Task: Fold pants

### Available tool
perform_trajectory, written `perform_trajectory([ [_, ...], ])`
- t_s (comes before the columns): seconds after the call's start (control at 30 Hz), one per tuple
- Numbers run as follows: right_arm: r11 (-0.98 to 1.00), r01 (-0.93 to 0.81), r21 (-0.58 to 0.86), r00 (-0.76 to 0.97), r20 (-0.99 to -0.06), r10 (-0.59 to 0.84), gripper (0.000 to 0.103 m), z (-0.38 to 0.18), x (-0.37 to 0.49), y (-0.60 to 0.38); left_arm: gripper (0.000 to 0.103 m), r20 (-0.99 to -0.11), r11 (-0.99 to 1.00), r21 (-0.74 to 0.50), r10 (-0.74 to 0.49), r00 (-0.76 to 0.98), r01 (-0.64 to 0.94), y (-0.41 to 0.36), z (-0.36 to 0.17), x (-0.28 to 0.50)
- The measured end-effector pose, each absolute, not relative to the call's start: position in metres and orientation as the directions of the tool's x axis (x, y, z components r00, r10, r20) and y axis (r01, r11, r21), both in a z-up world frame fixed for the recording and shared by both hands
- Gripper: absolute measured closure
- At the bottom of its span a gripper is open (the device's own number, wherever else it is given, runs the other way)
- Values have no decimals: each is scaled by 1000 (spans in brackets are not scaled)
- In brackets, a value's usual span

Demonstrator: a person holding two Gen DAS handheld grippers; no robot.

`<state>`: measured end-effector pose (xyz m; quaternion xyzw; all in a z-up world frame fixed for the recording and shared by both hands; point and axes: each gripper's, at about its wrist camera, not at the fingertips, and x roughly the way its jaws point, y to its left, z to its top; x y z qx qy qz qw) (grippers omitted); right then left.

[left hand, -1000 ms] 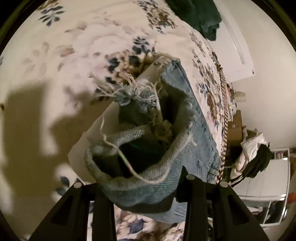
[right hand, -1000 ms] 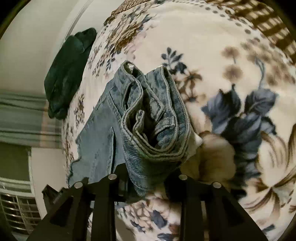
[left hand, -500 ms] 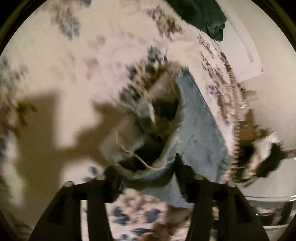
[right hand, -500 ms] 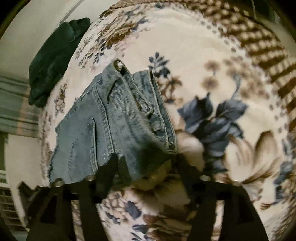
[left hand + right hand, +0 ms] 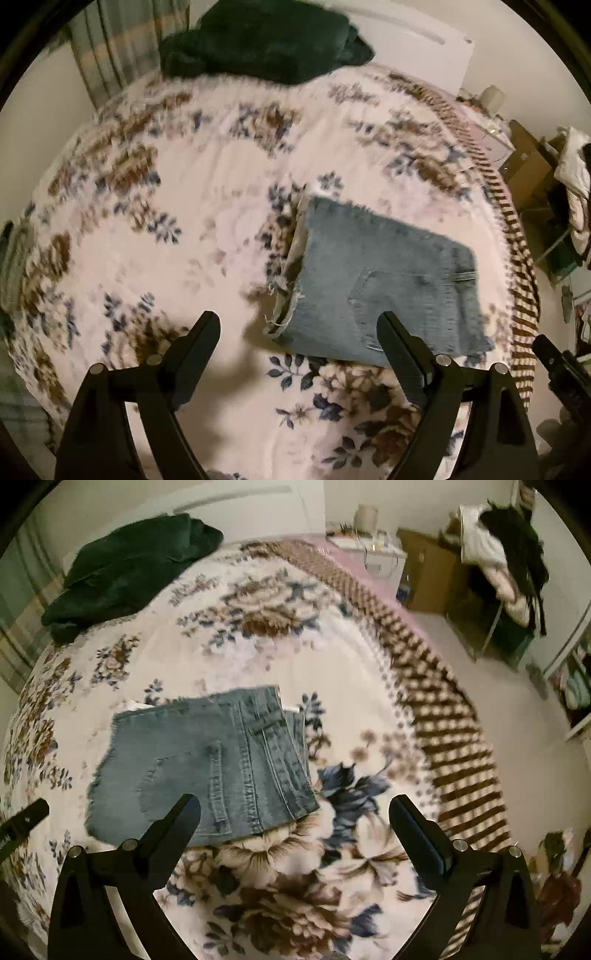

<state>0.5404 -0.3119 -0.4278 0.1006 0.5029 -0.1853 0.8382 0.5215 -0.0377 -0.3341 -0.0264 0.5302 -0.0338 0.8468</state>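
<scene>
On the bed (image 5: pixel 207 236), spread with a cream blanket (image 5: pixel 280 653) printed in brown and blue flowers, the pants (image 5: pixel 376 280) lie folded into a flat denim rectangle; frayed pale hems show along the stack's left edge in the left wrist view, and a back pocket faces up; from the right wrist view the pants (image 5: pixel 199 760) show the seamed waistband end toward the right, with layers stacked beneath it. Above the bed the left gripper (image 5: pixel 297 332) hangs with its jaws wide apart, gripping nothing, the denim lying between and beyond its tips; the right gripper (image 5: pixel 295 812) hangs likewise with jaws spread and bare, its left finger over the near edge of the denim. At the far end of the bed a dark green garment (image 5: pixel 129 572) lies crumpled; a brown checked border (image 5: pixel 443 716) runs along the blanket's right side; beyond it stands a brown cabinet (image 5: pixel 428 572).
</scene>
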Motion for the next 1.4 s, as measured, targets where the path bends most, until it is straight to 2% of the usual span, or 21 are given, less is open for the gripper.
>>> perform_trajectory([
  [0.17,926,375,-42,467,-855,-227,0,-361,506,-291,16,-878,995,-66,-90,471,68,-45,-274,485],
  [0.5,953,299,-48,594,-772,-225,0,-219,384,-253,16,-816,993,-22,-86,572,117,-45,-150,376],
  [0.77,966,256,-32,667,-717,-201,0,-131,285,-229,16,-765,992,-24,-100,636,127,-40,-82,290],
  [1.13,958,282,-41,731,-638,-242,0,-34,192,-205,16,-727,986,-47,-146,671,163,-29,-29,232],
  [1.4,952,304,-25,738,-626,-252,0,-2,156,-186,16,-695,983,-41,-156,702,178,-15,-10,212],
])
